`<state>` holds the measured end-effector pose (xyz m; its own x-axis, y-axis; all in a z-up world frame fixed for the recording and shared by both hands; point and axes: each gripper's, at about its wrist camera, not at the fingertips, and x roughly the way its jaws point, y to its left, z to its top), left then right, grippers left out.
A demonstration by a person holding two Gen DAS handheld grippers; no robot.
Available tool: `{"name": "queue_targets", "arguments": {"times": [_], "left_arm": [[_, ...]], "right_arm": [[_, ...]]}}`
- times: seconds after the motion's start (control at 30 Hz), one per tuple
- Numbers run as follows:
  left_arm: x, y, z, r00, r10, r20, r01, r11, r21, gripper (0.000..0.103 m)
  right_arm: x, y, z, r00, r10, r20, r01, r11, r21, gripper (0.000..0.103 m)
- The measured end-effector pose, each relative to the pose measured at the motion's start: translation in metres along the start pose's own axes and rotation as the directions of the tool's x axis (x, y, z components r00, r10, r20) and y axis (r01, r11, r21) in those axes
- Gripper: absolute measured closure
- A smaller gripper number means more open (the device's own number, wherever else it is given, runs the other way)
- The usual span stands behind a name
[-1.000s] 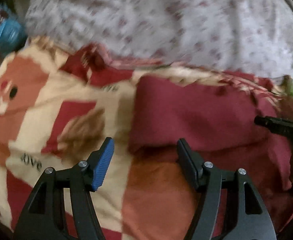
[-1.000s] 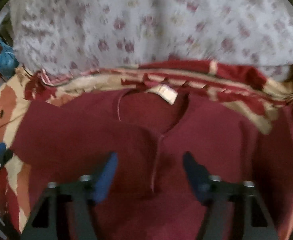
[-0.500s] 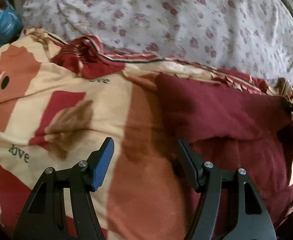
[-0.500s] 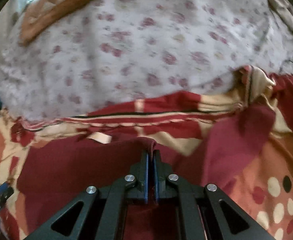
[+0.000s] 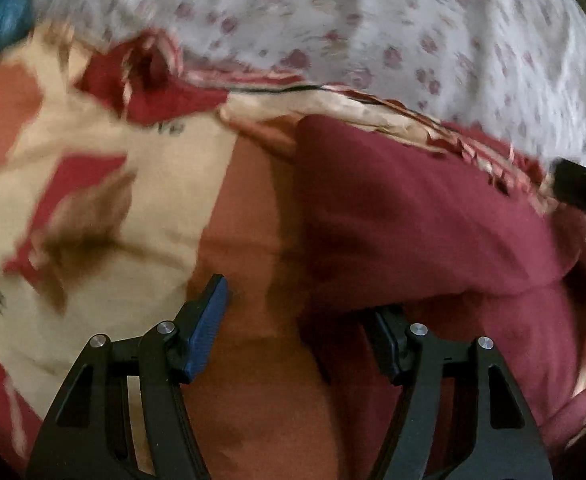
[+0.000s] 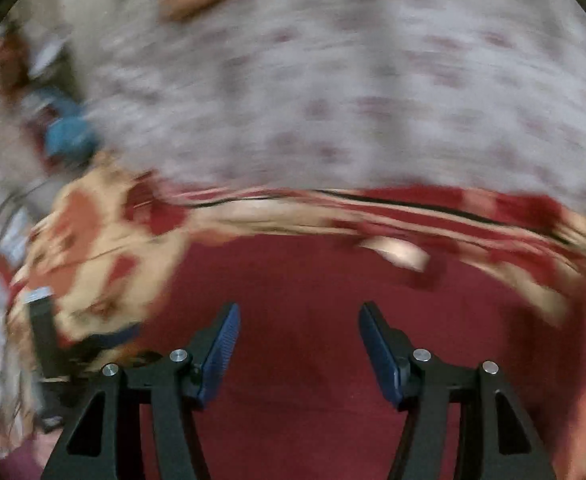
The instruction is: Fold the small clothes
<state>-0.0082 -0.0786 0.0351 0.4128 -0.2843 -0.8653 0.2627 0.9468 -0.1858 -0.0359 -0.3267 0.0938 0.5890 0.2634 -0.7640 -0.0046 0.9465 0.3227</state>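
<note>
Across the lower middle of the right wrist view, a maroon garment (image 6: pixel 293 292) lies flat on a patterned blanket (image 6: pixel 93 248). A pale label (image 6: pixel 401 254) sits at the garment's far edge, right of centre. The right gripper (image 6: pixel 297 344) hangs over the cloth with its jaws opening; nothing is between them, and the blue pads (image 6: pixel 221 344) stand clear of the fabric. Everything past the gripper is blurred. Beyond the blanket's striped border, a floral sheet (image 6: pixel 353 80) fills the upper half of the frame. At lower left a dark, blurred piece of the other tool shows over the blanket. A blue object (image 6: pixel 67 136) sits at the left edge, too blurred to name.

From the left wrist view, the garment (image 5: pixel 413 216) takes up the right half of the frame, folded into a thick layer whose left edge runs down the middle. The blanket (image 5: pixel 105 200), cream with red and brown patches, fills the left half. The left gripper (image 5: pixel 301 332) stands with its jaws apart, straddling that edge: the left pad (image 5: pixel 209 324) is over the blanket, and the tip of the right finger (image 5: pixel 389 344) is hidden beneath the garment's fold. Whether that finger touches the cloth cannot be told. The floral sheet (image 5: pixel 373 20) covers the top of the frame, with a blue object (image 5: pixel 3 26) at upper left. A black part of the right tool (image 5: pixel 585 190) shows at the right edge, near the garment's far corner.
</note>
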Motion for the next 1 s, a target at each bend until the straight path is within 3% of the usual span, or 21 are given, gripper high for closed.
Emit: {"name": "queue_targets", "arguments": {"times": [0.1,0.27,0.33,0.37,0.47,0.57,0.63,0.73,0.83,0.87,0.9,0.93,1.0], "left_arm": [[-0.003,0.004,-0.002,1.0,-0.027,0.015,0.028,1.0,-0.015,0.036],[-0.005,0.007,-0.003,0.998,-0.061,0.028,0.062,0.998,-0.023,0.036],[-0.006,0.011,-0.001,0.995,-0.095,0.036,0.097,0.994,-0.04,0.038],[-0.009,0.014,0.0,0.992,-0.117,0.044,0.119,0.992,-0.048,0.039],[-0.017,0.027,0.002,0.985,-0.145,0.089,0.152,0.985,-0.077,0.04],[-0.015,0.041,0.003,0.988,-0.139,0.069,0.147,0.982,-0.119,0.04],[-0.018,0.042,0.002,0.987,-0.149,0.06,0.155,0.981,-0.118,0.04],[-0.031,0.03,0.001,0.992,-0.109,0.063,0.112,0.992,-0.049,0.04],[-0.049,0.024,0.002,0.993,-0.065,0.102,0.066,0.998,-0.01,0.04],[-0.056,0.023,0.003,0.99,-0.05,0.128,0.051,0.999,-0.002,0.04],[-0.064,0.02,0.005,0.987,-0.037,0.159,0.037,0.999,0.006,0.04],[-0.069,0.017,0.007,0.984,-0.036,0.174,0.035,0.999,0.011,0.04],[-0.07,0.009,0.012,0.982,-0.049,0.183,0.046,0.999,0.02,0.04]], "right_arm": [[0.047,0.049,0.019,0.998,0.049,-0.041,-0.055,0.987,-0.151,0.038],[0.135,0.074,0.038,0.988,-0.006,-0.152,-0.031,0.971,-0.238,0.036],[0.154,0.077,0.035,0.979,0.016,-0.202,-0.067,0.967,-0.247,0.07],[0.16,0.082,0.033,0.969,0.049,-0.241,-0.11,0.962,-0.249,0.093],[0.156,0.098,0.031,0.976,0.074,-0.203,-0.132,0.947,-0.293,0.097],[0.174,0.104,0.037,0.971,0.139,-0.195,-0.18,0.961,-0.208,0.097],[0.184,0.108,0.033,0.972,0.108,-0.207,-0.15,0.968,-0.2,0.097],[0.164,0.105,0.031,0.974,0.099,-0.204,-0.141,0.97,-0.2,0.097],[0.109,0.077,0.023,0.982,0.046,-0.185,-0.08,0.981,-0.179,0.094],[0.096,0.068,0.018,0.985,0.014,-0.171,-0.044,0.983,-0.177,0.085],[0.074,0.052,0.009,0.989,-0.033,-0.147,0.007,0.985,-0.173,0.068],[0.057,0.036,-0.001,0.989,-0.074,-0.127,0.053,0.985,-0.163,0.061],[0.036,0.006,-0.018,0.98,-0.174,-0.098,0.16,0.978,-0.136,0.057]]}}
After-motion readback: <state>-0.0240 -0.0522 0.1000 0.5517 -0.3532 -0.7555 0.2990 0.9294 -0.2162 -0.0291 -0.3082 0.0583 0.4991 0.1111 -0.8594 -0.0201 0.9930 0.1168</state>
